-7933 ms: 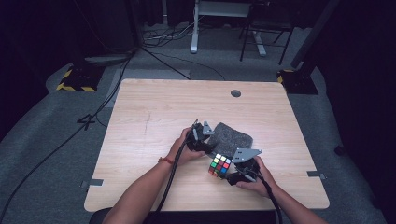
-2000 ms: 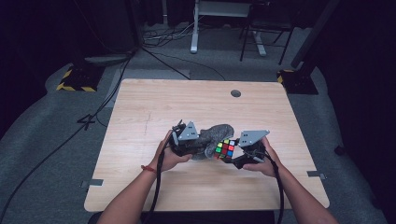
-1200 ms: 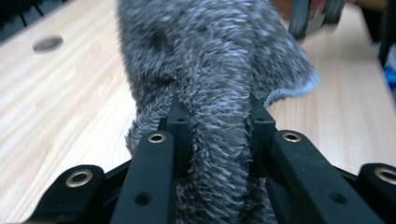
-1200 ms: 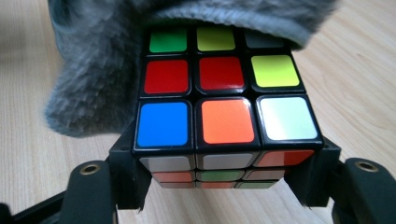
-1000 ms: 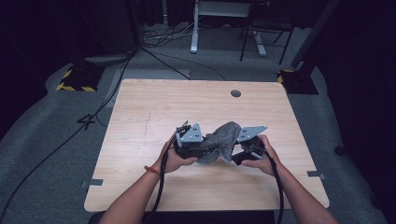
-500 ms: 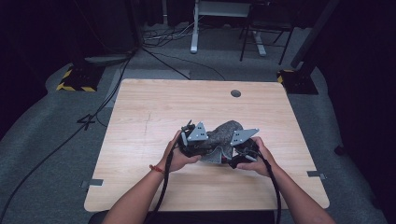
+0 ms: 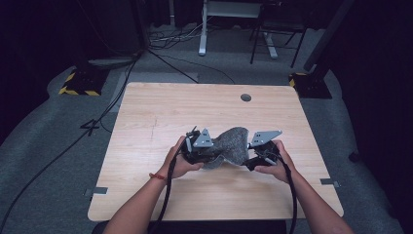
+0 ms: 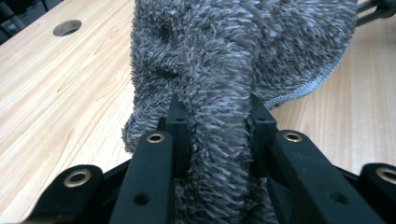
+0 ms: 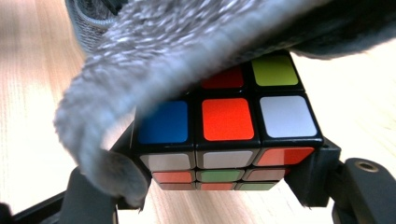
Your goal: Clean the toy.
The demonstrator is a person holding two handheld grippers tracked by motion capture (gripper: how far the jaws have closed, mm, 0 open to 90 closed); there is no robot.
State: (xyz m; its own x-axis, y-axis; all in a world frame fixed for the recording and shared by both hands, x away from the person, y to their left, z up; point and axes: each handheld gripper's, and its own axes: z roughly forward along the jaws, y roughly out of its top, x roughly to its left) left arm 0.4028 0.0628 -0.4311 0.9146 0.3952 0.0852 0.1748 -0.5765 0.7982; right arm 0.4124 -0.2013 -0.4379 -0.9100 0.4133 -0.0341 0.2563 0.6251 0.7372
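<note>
A fluffy grey cloth (image 7: pixel 233 145) hangs between my two grippers just above the wooden table (image 7: pixel 160 117). My left gripper (image 7: pixel 198 148) is shut on a fold of the cloth (image 8: pixel 233 56), which bunches between its jaws at the left gripper (image 8: pixel 217 126). My right gripper (image 7: pixel 257 155) is shut on a colour cube (image 9: pixel 229 121), gripped by its sides at the right gripper (image 9: pixel 217 179). The cloth (image 9: pixel 154 51) drapes over the cube's top and left side. In the high view the cloth hides the cube.
A round cable hole (image 7: pixel 246 97) sits near the table's far edge. Bare wood lies to the left and behind the hands. On the floor beyond are cables (image 7: pixel 165 58), a desk frame (image 7: pixel 202 29) and yellow-black striped bases (image 7: pixel 78 83).
The cube was uncovered two seconds ago. The left gripper has since pulled the cloth over it, and both hands have stayed near the table's middle front.
</note>
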